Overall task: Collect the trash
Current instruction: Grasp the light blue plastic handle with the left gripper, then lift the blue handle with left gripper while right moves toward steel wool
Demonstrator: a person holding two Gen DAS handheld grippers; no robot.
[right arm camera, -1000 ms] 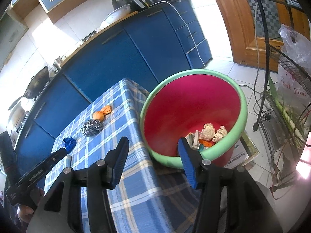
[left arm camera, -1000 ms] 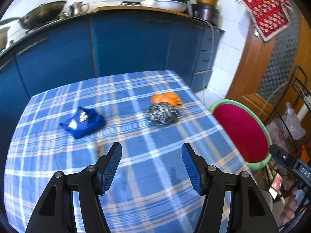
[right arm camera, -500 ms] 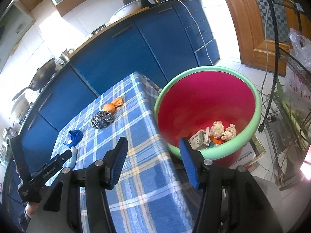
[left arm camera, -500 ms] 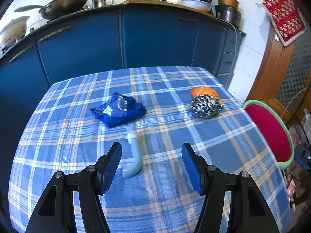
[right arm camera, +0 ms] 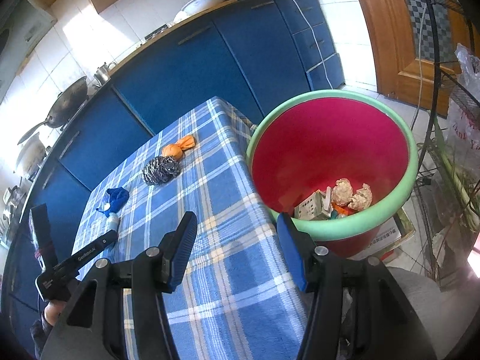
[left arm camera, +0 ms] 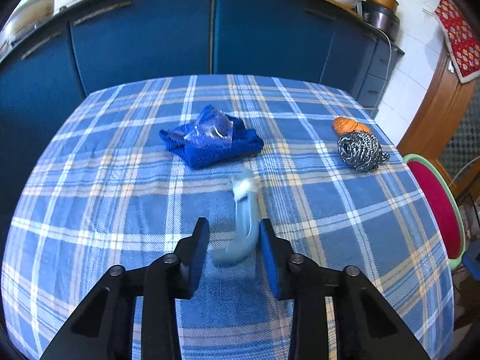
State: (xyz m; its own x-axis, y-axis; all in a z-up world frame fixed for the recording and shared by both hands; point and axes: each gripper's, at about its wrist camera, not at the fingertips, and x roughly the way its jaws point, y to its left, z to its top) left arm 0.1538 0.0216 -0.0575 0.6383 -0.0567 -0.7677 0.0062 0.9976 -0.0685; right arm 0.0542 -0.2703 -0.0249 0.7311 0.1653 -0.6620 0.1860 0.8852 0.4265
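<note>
A curved pale-blue plastic piece (left arm camera: 244, 225) lies on the blue plaid tablecloth (left arm camera: 90, 210). My left gripper (left arm camera: 234, 240) is open around its near end, the right pad close to it, jaws narrowed. A blue cloth with clear wrap (left arm camera: 210, 141), a steel scourer (left arm camera: 360, 150) and an orange wad (left arm camera: 345, 124) lie farther back. My right gripper (right arm camera: 237, 240) is open and empty over the table's edge, beside the red bin with green rim (right arm camera: 411, 162), which holds paper trash (right arm camera: 345, 195).
Blue kitchen cabinets (left arm camera: 150, 36) stand behind the table. A wire rack with bags (right arm camera: 459, 90) stands right of the bin. The bin's rim (left arm camera: 435, 195) shows at the table's right side. My left gripper (right arm camera: 75, 258) shows in the right wrist view.
My left gripper has moved forward over the table to the pale-blue piece and its jaws have narrowed around it. My right gripper has shifted slightly, still open by the bin.
</note>
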